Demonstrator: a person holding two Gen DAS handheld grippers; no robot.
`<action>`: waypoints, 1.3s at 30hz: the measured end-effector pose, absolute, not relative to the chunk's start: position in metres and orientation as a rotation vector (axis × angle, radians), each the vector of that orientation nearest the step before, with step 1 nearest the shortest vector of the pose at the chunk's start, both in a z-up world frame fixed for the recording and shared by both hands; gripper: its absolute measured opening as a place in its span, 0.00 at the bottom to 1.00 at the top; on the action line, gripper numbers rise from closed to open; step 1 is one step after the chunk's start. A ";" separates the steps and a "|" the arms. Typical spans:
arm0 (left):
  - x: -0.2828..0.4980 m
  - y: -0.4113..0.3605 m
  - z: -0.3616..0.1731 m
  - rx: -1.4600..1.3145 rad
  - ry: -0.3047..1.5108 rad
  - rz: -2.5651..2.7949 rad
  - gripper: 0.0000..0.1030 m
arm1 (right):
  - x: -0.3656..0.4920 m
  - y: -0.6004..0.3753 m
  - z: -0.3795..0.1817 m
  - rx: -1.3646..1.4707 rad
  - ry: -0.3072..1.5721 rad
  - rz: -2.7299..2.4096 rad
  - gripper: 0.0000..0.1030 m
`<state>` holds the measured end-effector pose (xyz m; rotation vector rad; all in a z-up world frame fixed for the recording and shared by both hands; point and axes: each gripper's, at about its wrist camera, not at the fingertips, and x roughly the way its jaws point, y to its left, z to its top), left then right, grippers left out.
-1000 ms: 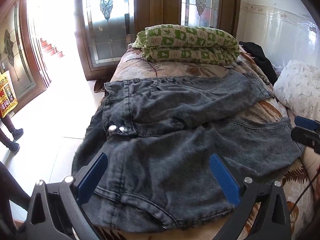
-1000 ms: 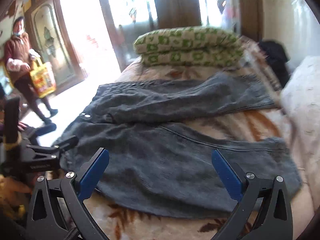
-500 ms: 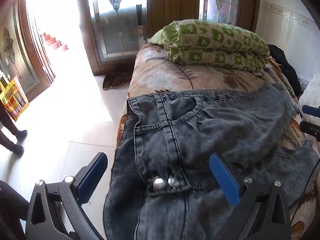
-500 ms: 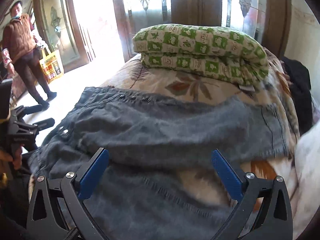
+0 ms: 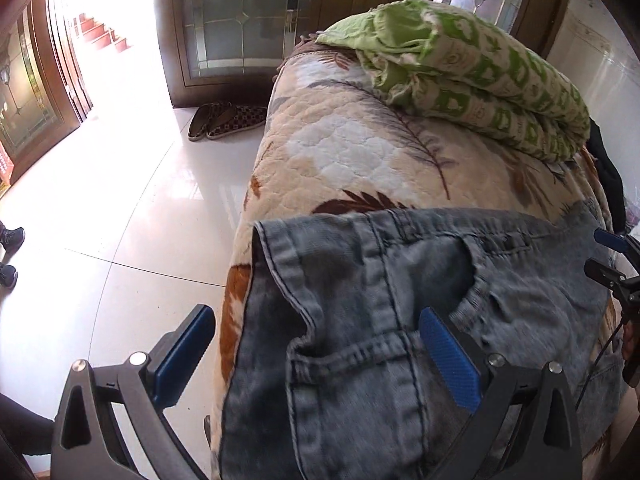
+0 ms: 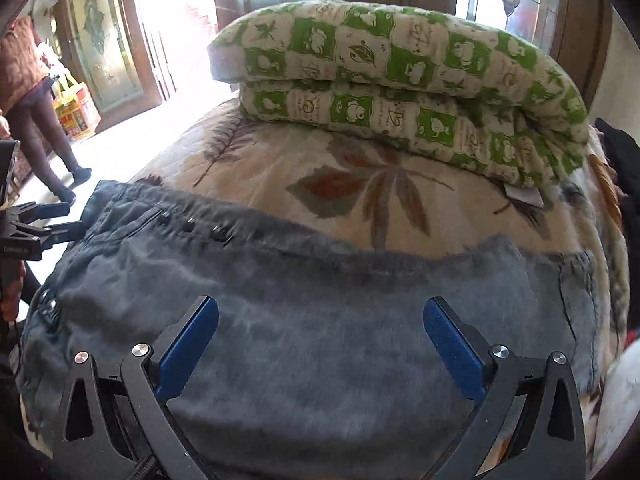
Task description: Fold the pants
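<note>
Grey denim pants [image 5: 360, 320] lie spread on a bed with a leaf-patterned quilt [image 5: 360, 152]. In the left wrist view my left gripper [image 5: 316, 354] is open and empty, low over the waistband corner at the bed's left edge. In the right wrist view the pants [image 6: 320, 300] fill the foreground; my right gripper [image 6: 320, 344] is open and empty, low over the far leg. The left gripper [image 6: 36, 224] shows at the left edge there, and the right gripper [image 5: 616, 260] at the right edge of the left wrist view.
A folded green-and-cream duvet [image 6: 400, 80] lies at the far end of the bed. Dark clothing [image 6: 624, 168] sits at the right. Slippers [image 5: 228, 120] lie on the tiled floor by the glass doors. A person [image 6: 36, 100] with a yellow bag stands at left.
Both grippers have moved forward and lower over the pants, toward the far edge. The left now hangs over the waistband corner. Both stay open and empty.
</note>
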<state>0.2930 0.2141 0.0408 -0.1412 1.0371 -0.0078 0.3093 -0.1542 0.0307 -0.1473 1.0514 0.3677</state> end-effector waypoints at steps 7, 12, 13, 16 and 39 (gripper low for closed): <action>0.321 0.234 0.019 -0.154 1.066 -0.042 1.00 | 0.348 -0.145 0.011 -0.242 1.105 0.409 1.00; 0.328 0.238 0.010 -0.178 1.065 -0.094 1.00 | 0.362 -0.141 -0.007 -0.336 1.126 0.400 1.00; 0.330 0.239 0.009 -0.184 1.061 -0.101 1.00 | 0.366 -0.142 -0.012 -0.345 1.132 0.392 1.00; 0.337 0.238 0.009 -0.191 1.045 -0.105 1.00 | 0.373 -0.145 -0.025 -0.330 1.154 0.385 0.97; 0.272 0.205 0.087 -0.156 0.898 -0.268 0.18 | 0.308 -0.149 0.054 -0.232 1.037 0.551 0.09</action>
